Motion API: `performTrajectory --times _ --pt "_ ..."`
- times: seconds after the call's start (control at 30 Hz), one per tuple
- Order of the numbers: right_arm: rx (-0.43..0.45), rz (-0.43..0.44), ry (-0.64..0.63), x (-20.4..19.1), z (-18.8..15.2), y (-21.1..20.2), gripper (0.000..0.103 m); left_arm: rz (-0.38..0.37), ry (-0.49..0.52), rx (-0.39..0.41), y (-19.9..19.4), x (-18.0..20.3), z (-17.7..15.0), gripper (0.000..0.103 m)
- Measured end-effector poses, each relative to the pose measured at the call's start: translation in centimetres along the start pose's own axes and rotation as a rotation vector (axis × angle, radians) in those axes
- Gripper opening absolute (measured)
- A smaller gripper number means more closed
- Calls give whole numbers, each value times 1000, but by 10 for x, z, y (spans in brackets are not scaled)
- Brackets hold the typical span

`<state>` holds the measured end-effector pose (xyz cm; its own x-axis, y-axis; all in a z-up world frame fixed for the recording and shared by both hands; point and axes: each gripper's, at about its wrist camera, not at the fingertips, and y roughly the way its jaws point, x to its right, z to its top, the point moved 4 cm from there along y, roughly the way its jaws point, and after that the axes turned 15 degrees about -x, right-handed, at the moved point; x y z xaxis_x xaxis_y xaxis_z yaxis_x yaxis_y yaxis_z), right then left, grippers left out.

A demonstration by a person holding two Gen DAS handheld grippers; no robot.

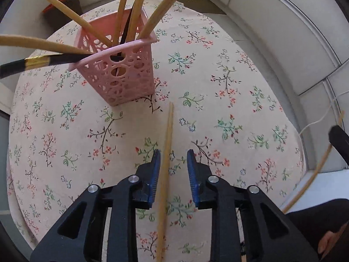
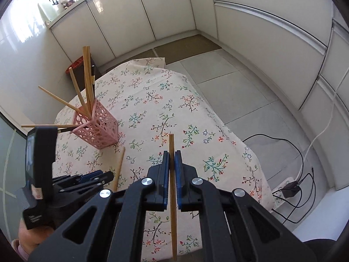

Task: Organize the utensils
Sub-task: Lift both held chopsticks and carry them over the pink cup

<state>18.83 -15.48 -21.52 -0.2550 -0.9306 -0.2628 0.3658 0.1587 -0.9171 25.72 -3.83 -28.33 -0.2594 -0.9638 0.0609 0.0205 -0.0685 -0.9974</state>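
A pink perforated basket (image 1: 122, 69) stands on the floral tablecloth (image 1: 218, 91) and holds several wooden chopsticks and a black one (image 1: 43, 62). My left gripper (image 1: 173, 159) is open, its jaws on either side of a wooden chopstick (image 1: 166, 163) that lies between them; whether the left pad touches it I cannot tell. My right gripper (image 2: 171, 159) is shut on another wooden chopstick (image 2: 172, 185), held above the table. The basket (image 2: 98, 128) sits to its front left, and the left gripper (image 2: 87, 179) with its chopstick (image 2: 118, 168) shows at lower left.
The table is small, with the cloth hanging over its edges. White cabinets (image 2: 152, 11) surround it. A dark bin with a red rim (image 1: 63, 4) stands behind the basket. Cables and a power strip (image 2: 285, 190) lie on the floor at right.
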Motion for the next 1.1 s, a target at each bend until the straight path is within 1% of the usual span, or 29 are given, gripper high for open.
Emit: performTrajectory --times 0.07,0.2,0.23,0.3,0.37,0.43,0.5,0.63,0.7,0.73,0.77,0.93,1.1 --pt "6 -8 -4 3 0 -2 5 33 -31 -5 12 -1 8 34" --pt "4 -9 0 12 -1 -2 6 64 -47 -50 38 0 14 34" --pt "2 -5 5 14 -1 -2 6 77 -36 -25 37 1 14 33" --pt "2 4 16 18 -1 -4 6 56 -2 -18 37 8 9 7" --pt "8 17 19 19 -1 -9 6 91 25 -3 36 12 -1 5" --pt "21 35 16 18 -1 -16 6 79 38 21 29 13 -13 5" --pt "40 53 9 15 -1 -26 6 28 48 71 7 10 -24 5" --pt "76 93 -6 7 1 -51 6 -93 76 230 -67 -1 -47 5" --pt "96 108 -23 0 3 -66 6 -131 69 301 -97 -7 -57 5" --pt "107 115 -33 -4 3 -73 6 -146 61 323 -109 -5 -61 5" --pt "116 123 -44 -7 4 -82 6 -154 54 345 -118 -7 -66 5" --pt "184 150 -104 -29 12 -124 6 -141 12 468 -167 -20 -81 5" --pt "240 228 -155 -55 28 -171 6 -131 10 584 -219 -27 -76 5"
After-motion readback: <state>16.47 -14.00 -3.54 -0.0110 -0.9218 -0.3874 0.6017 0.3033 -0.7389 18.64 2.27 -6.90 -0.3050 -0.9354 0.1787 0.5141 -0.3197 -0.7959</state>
